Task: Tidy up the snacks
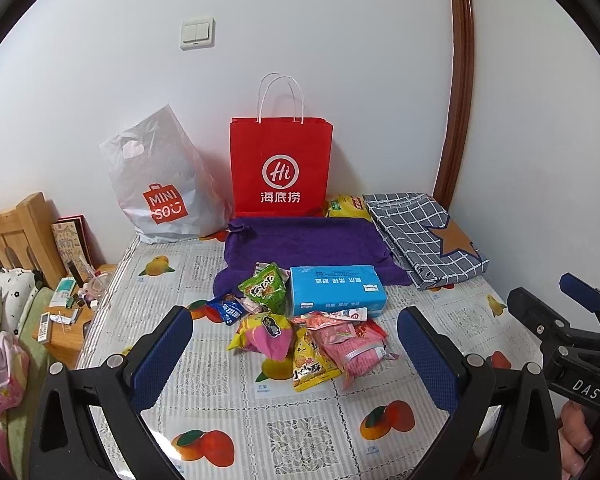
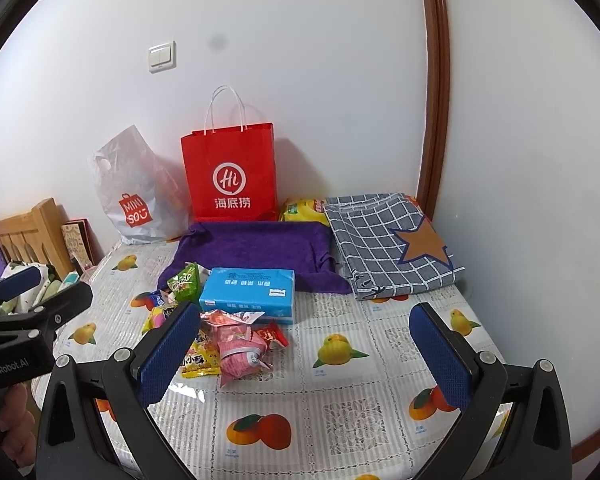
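Several light, crinkly, slippery snack packets (image 1: 300,332) lying heaped near the blue tissue pack (image 1: 336,291) mid-table, likely best pinched at a flat sealed edge, both left gripper (image 1: 296,344) and right gripper (image 2: 304,344) hovering spread wide, holding nothing.

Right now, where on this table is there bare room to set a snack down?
Bare tablecloth lies right of the snack pile, in front of the checked cloth. Crowded: around the blue tissue pack and purple towel.
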A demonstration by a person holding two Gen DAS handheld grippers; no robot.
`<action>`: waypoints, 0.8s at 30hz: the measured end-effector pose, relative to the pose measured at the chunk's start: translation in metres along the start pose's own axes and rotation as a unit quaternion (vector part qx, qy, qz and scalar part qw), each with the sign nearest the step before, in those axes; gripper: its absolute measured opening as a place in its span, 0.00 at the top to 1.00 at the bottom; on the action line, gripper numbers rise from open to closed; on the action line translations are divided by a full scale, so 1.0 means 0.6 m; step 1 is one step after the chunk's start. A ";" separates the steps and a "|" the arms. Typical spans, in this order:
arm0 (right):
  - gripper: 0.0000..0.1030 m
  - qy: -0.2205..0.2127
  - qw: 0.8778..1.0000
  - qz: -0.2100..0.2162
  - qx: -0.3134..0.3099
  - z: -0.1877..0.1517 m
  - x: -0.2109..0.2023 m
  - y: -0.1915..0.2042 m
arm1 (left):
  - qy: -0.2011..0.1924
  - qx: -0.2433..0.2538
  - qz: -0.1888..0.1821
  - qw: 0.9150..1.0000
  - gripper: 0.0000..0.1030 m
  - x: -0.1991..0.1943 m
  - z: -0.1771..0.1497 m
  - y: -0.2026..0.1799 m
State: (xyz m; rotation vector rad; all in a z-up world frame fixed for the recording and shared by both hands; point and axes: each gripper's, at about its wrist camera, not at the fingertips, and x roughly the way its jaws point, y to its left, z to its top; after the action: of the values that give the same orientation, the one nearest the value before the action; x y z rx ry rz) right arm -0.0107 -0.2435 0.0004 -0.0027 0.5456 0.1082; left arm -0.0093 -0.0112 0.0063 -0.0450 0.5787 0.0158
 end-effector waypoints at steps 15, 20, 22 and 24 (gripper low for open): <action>0.00 -0.003 1.000 0.002 -0.002 -0.005 -0.006 0.006 | -0.004 0.005 0.002 1.000 0.00 -0.006 -0.004 -0.008; 0.00 -0.003 1.000 0.004 -0.002 -0.004 -0.008 0.008 | -0.005 0.005 0.000 1.000 0.00 -0.008 -0.005 -0.005; 0.00 -0.004 1.000 0.002 -0.003 -0.003 -0.008 0.008 | -0.007 0.003 0.000 1.000 0.00 -0.008 -0.004 -0.004; 0.00 -0.006 1.000 0.001 -0.002 -0.002 -0.009 0.007 | -0.010 0.002 -0.001 1.000 0.00 -0.009 -0.004 -0.002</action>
State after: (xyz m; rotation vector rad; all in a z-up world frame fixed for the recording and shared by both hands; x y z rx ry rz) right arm -0.0164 -0.2397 0.0023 -0.0053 0.5338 0.1122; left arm -0.0150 -0.0127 0.0074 -0.0416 0.5591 0.0126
